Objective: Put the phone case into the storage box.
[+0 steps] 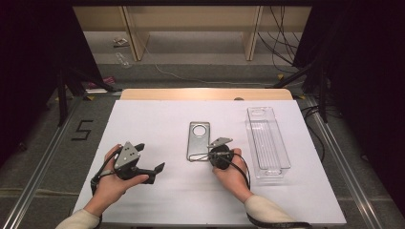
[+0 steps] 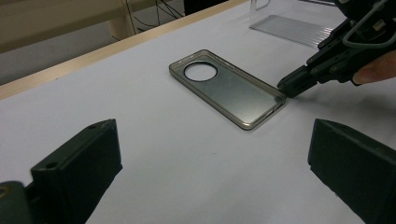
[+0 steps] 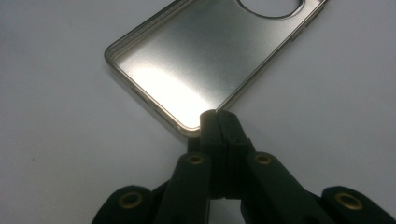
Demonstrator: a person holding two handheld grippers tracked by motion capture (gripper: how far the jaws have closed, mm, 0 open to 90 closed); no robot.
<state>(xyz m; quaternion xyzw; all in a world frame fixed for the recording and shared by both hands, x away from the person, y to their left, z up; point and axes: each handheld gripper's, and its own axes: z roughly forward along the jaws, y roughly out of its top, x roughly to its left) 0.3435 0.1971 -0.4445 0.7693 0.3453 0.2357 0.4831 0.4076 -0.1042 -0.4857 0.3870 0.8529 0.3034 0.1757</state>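
My right gripper point(image 3: 216, 114) had its jaws pressed together, pinching the rim at one corner of the phone case point(image 3: 196, 60). In the right gripper view that corner sat right at the jaw tips, with the rest of the case stretching away ahead of them, its round camera hole at the far end. I could see the thin edge caught between the pads there, the case otherwise lying flat on the white table point(image 1: 157, 119).

My left gripper point(image 2: 212, 149) had its jaws wide apart with nothing between them. In the left gripper view the case point(image 2: 229, 88) lay well ahead of the gap between those jaws, with the right gripper point(image 2: 287, 87) touching its near right corner.

Beyond the right gripper's jaws and off to the side, a clear plastic tray point(image 1: 267, 143) lay apart from the case.
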